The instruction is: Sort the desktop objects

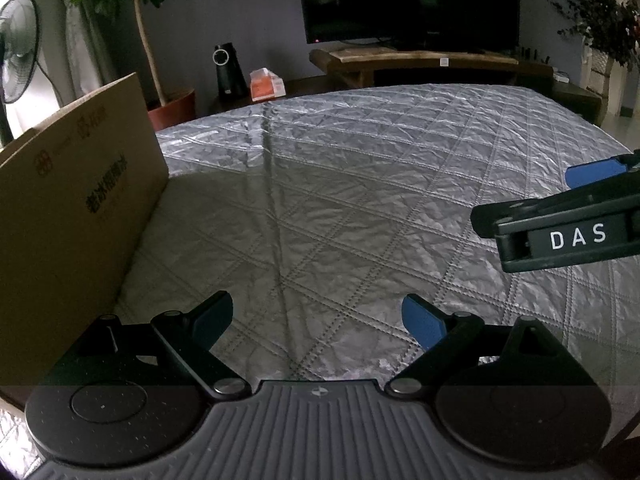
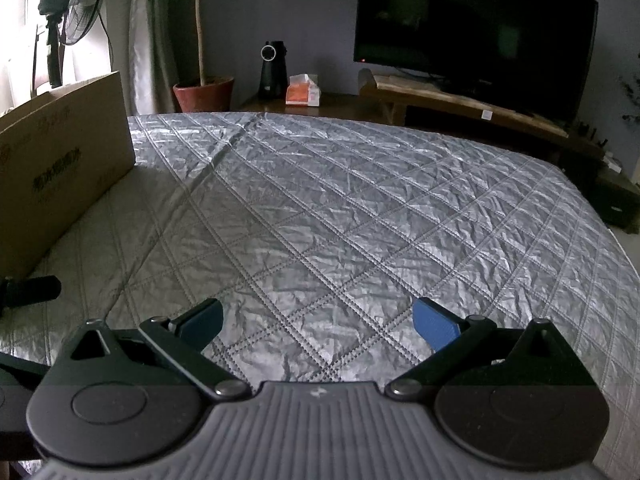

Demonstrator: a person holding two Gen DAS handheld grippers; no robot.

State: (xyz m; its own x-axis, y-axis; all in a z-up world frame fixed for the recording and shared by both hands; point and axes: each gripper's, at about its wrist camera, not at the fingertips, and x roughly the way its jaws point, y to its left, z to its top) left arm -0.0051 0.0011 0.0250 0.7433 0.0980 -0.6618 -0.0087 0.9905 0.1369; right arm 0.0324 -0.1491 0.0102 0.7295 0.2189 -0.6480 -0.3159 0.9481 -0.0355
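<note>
Bench (image 2: 340, 208) w/ silver quilted cover. 1 cardboard box (image 1: 76, 216) standing on its left edge. Room behind: 1 TV (image 1: 408, 0) on a wood stand, 1 black speaker (image 1: 229, 70), 1 tissue box (image 1: 267, 86), 1 fan (image 1: 18, 48), 2 plants. Left gripper (image 1: 318, 320) spread wide, nothing in it. Right gripper (image 2: 318, 320) same, nothing held. No loose desktop objects in sight.

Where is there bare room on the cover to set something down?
Nearly the whole quilted cover lies bare, from the cardboard box on its left across to its far and right edges. Only that box crowds it. Both tongs, left and right, hang open and empty.
</note>
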